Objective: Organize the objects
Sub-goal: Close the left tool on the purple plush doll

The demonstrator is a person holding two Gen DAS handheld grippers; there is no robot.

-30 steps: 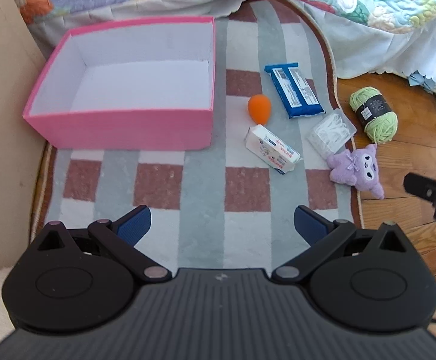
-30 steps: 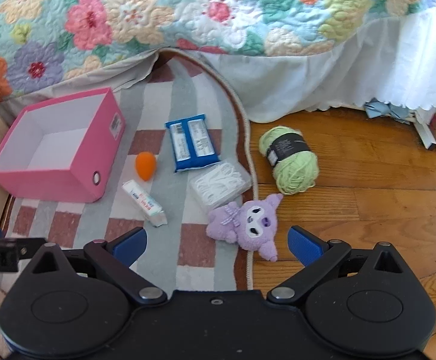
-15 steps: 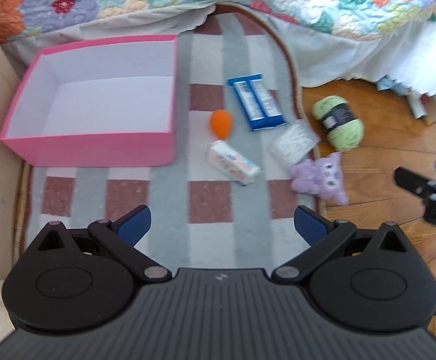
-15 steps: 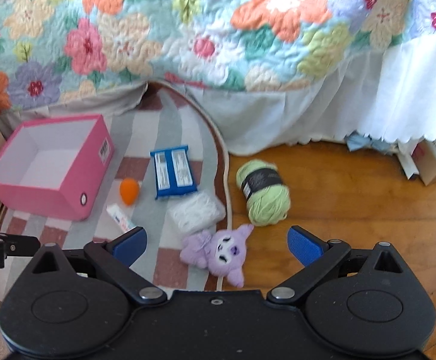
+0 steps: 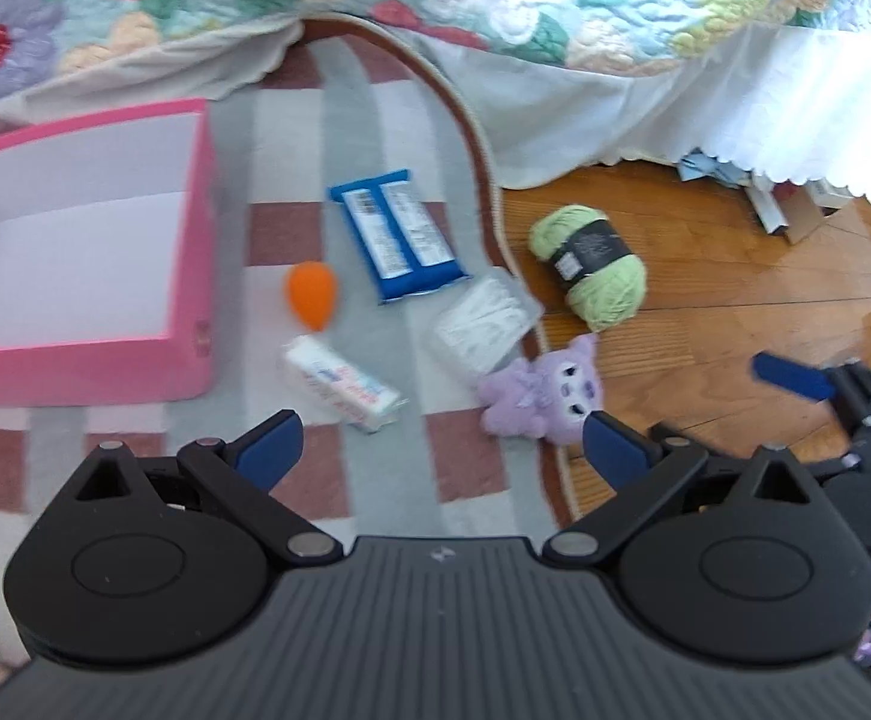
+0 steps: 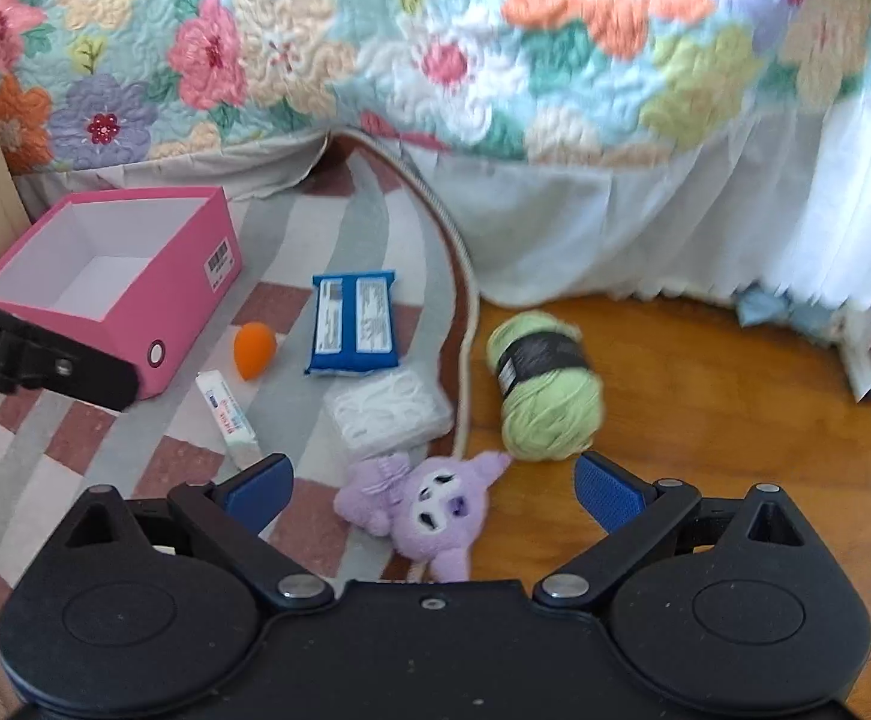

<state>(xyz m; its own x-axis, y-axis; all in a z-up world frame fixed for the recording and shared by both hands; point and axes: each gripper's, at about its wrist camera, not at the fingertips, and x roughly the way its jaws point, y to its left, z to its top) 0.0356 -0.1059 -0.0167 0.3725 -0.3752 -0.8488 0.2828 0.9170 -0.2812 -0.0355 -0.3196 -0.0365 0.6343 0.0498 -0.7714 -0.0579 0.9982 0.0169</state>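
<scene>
Flat on rug point(image 6: 351, 252), blue packet point(image 6: 351, 324) long axis toward bed point(image 6: 435, 48)

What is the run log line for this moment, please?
left gripper: open, empty | right gripper: open, above purple plush toy | pink cardboard box: empty

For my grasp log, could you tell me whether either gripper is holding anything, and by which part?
Nothing is held: the left gripper and right gripper both have open, empty jaws.
</scene>
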